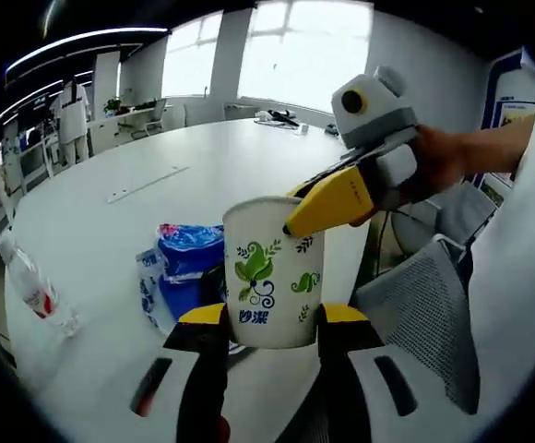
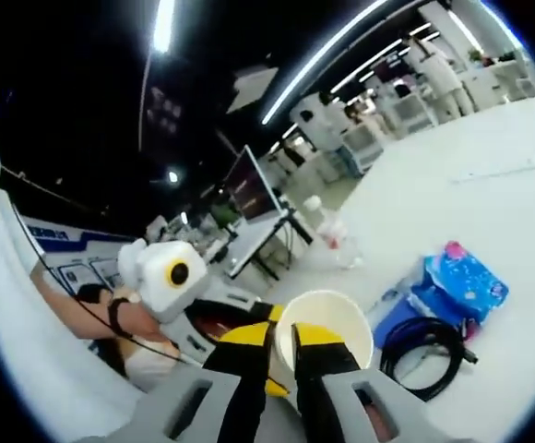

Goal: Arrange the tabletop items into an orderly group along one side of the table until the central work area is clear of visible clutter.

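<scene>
cup [image 1: 275, 272] 1, both tongs on it | bottle [image 1: 33, 291] 1 | blue packs [image 1: 186, 261] 2

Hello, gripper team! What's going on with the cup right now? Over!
Left gripper clamped on paper cup. Right gripper pinching the cup's rim. Blue packet, black cable and plastic bottle lie on the white table close by.

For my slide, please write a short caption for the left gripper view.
Left gripper holds a paper cup while the right gripper pinches its rim.
</scene>
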